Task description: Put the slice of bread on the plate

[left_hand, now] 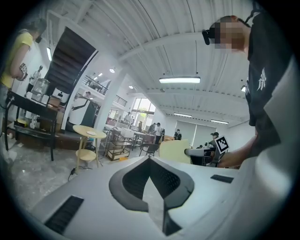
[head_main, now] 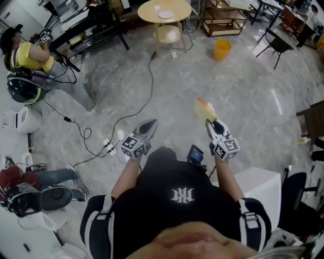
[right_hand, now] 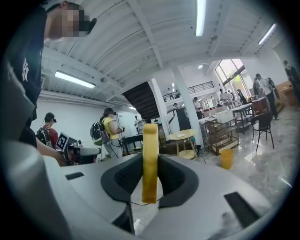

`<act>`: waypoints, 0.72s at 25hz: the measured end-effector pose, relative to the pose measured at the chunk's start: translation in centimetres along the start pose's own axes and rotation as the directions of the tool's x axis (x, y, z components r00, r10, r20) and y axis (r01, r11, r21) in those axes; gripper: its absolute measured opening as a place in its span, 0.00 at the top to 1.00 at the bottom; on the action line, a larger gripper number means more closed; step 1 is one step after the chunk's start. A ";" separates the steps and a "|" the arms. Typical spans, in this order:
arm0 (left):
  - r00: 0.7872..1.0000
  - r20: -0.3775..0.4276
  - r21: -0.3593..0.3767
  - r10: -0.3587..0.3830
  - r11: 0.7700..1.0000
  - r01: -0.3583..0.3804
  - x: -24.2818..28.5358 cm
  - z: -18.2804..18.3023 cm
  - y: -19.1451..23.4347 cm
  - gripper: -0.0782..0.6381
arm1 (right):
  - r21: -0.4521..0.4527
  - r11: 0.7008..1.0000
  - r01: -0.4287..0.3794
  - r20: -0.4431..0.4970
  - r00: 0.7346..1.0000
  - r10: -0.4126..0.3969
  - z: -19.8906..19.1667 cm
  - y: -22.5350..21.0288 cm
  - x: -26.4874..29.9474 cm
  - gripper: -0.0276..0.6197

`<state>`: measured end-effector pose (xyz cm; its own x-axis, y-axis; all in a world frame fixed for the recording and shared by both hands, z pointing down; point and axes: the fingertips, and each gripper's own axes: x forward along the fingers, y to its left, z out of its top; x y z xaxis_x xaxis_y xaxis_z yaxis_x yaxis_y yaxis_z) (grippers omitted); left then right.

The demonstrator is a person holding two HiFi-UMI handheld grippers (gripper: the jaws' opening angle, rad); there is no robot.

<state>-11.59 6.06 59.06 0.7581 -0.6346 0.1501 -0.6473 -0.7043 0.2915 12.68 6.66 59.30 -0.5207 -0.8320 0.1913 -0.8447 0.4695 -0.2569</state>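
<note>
Grey stone floor (head_main: 243, 101) fills most of the head view, and at its far left a person (head_main: 28, 55) in a yellow shirt sits near a black bench. Closer to me, my left gripper (head_main: 148, 126) points forward over the floor. The left gripper view shows its jaws meeting at the tips with nothing between them. A black cable (head_main: 150, 86) runs on the floor from there toward the round wooden table (head_main: 147, 12), well apart from both grippers. On this table lies the white plate (head_main: 165, 14). The plate is seen from above only in the head view, and in the right gripper view it is just a thin pale line (right_hand: 180, 135). To the right, my right gripper (head_main: 211, 123) is closed on the slice of bread (head_main: 205, 108) and holds it up in the air, far from the plate. The right gripper view shows the slice (right_hand: 150, 159) edge-on and upright between the two pads, while the left gripper view shows its broad pale face (left_hand: 174, 151) beside the marker cube (left_hand: 221, 144). Further right on the floor stands a yellow bucket (head_main: 222, 49).
</note>
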 end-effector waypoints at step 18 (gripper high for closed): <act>0.998 0.050 -0.014 0.030 0.999 -0.029 7.0 6.7 15.7 0.88 | -0.105 0.994 -0.037 -0.041 0.999 0.033 6.2 -2.1 17.0 0.81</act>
<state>-17.00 -11.61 58.35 0.7334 -0.6706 0.1114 -0.6680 -0.6808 0.3005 6.36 -10.26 57.16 -0.5526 -0.8035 0.2214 -0.8333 0.5283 -0.1628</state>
